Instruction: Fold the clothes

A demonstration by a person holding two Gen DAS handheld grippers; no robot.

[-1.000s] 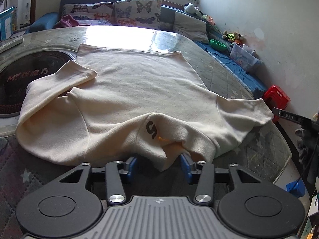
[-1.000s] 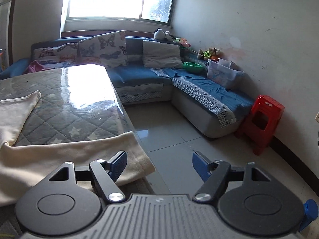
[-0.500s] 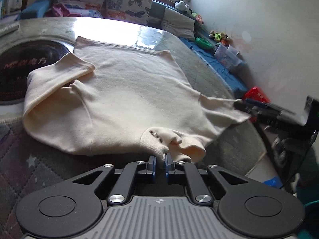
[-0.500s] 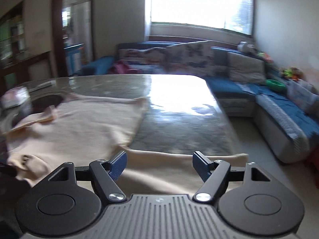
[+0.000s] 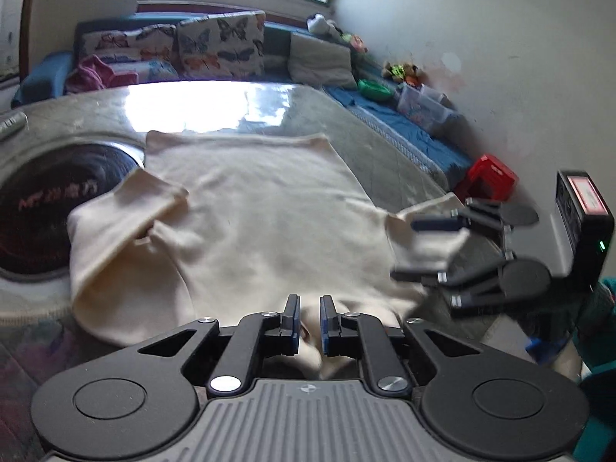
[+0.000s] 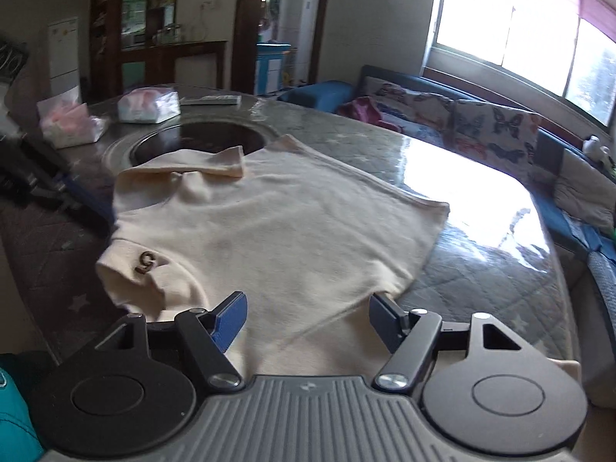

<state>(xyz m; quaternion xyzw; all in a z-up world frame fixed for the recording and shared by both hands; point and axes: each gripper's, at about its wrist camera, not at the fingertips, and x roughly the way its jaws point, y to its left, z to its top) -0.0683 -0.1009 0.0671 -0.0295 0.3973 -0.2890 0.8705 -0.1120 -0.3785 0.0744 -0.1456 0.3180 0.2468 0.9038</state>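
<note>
The cream sweater (image 5: pixel 261 208) lay spread flat on the table (image 5: pixel 369 142), its hem toward the window side and its collar at the near edge. Its left sleeve (image 5: pixel 127 208) was folded in over the body, the cuff resting on the chest. Its right sleeve (image 5: pixel 427 238) reached the table's right edge. A small dark letter (image 6: pixel 146 261) showed on the sweater's collar in the right wrist view.

Beyond the sweater's hem the table ran bare and shiny toward the window, and on the sweater's right a strip of quilted cover stayed free up to the table's edge. To the sweater's left a dark round inset (image 5: pixel 42 211) sat in the table, with the sweater's left shoulder overlapping its rim.

Past that inset from the sweater stood two tissue packs (image 6: pixel 148 104) and a flat remote (image 6: pixel 210 100). A blue sofa (image 5: pixel 396 131) with butterfly cushions (image 5: pixel 221 44) wrapped round the table's far and right sides, and a red stool (image 5: pixel 491 179) stood off the sweater's right sleeve.

The left tool (image 5: pixel 308 321) was pinched narrowly on the sweater's collar at the near edge, cloth bunched between its blue pads. The right tool (image 6: pixel 308 315) stood wide over the sweater's right sleeve, jaws closing, with the cloth between them but not yet pressed.
</note>
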